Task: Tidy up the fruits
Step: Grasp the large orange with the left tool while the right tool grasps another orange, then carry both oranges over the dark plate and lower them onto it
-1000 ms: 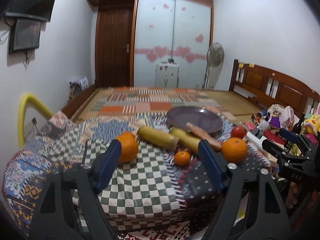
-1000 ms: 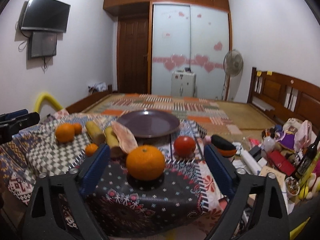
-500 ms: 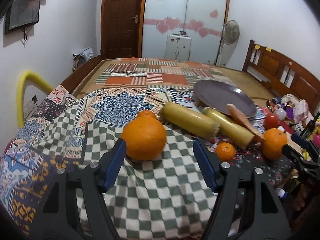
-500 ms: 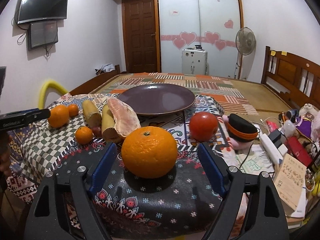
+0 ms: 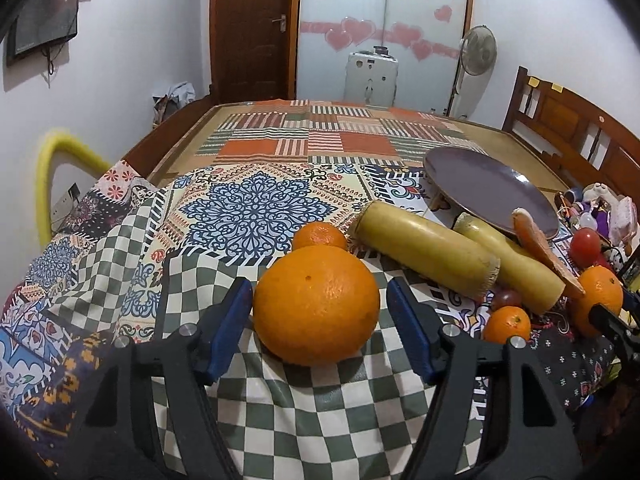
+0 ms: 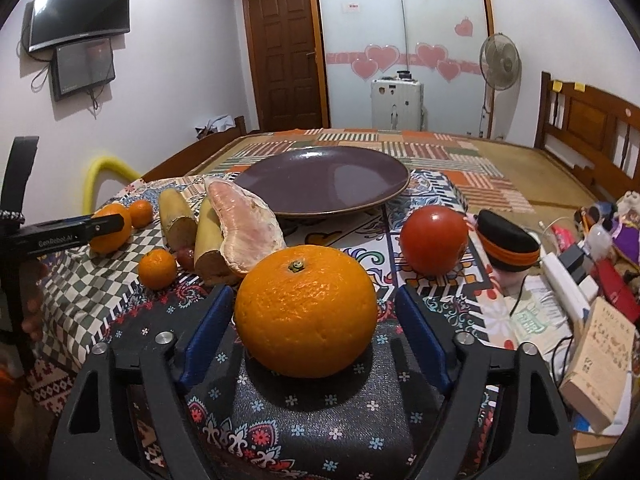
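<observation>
Both grippers have been brought in; each large orange now sits between closing, not yet touching jaws: left gripper (image 5: pixel 320 312), checked-cloth orange (image 5: pixel 316 306); right gripper (image 6: pixel 314 320), dark-cloth orange (image 6: pixel 306 312). Purple plate (image 6: pixel 320 180) is seen empty.

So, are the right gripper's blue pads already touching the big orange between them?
Apart. In the right wrist view the right gripper has been closing around the big orange, but dark cloth shows between each blue pad and the peel.
</observation>
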`<state>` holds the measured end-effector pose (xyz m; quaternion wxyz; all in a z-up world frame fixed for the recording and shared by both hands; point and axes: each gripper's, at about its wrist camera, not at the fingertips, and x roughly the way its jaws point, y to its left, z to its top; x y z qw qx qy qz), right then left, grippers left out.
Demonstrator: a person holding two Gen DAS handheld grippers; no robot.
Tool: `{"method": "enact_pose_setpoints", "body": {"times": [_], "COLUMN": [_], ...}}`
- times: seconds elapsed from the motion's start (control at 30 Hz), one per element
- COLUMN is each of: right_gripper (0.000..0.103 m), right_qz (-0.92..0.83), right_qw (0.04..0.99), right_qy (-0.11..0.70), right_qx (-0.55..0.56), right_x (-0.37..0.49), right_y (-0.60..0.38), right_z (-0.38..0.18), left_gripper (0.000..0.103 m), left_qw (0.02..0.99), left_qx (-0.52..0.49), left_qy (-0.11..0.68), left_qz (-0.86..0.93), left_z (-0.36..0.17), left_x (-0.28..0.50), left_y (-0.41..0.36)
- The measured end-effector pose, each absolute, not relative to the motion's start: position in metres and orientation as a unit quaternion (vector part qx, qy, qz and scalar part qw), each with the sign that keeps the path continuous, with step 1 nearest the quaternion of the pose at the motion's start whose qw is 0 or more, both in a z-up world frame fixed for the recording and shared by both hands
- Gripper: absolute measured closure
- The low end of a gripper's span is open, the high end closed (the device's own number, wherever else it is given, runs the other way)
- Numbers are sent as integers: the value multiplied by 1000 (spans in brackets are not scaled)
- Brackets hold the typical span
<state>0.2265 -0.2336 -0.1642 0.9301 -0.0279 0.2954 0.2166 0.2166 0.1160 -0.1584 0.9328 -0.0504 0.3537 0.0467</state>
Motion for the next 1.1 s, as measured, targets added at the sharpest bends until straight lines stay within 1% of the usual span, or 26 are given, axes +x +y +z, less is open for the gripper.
{"method": "enact_pose_setpoints", "body": {"times": [0.07,0.1,0.53,0.8,1.1], "right_gripper": [34,35,36,36,36], "right_qz": [227,230,230,226,220], "right_qw": [927,925,923,930,945], "right_qy": [299,300,307,290,240], "right_qx": [-24,-26,-32,-29,-39], "right_x": [226,228,224,218,217], "right_y": [-232,-231,-233,-242,-245], "right_z": [-165,-165,-163,-148,-110], "left_gripper": [34,37,38,38,38], "left_qw": [931,930,930,943,958], "left_qx": [-48,-49,-49,-39,-29], "left_qy": [358,361,362,331,286], "left_qz": [47,48,32,16,-8], "left_z": [-161,-162,-156,-123,-76], "left_x": [219,221,213,197,190], "left_y": [116,117,108,92,70]}}
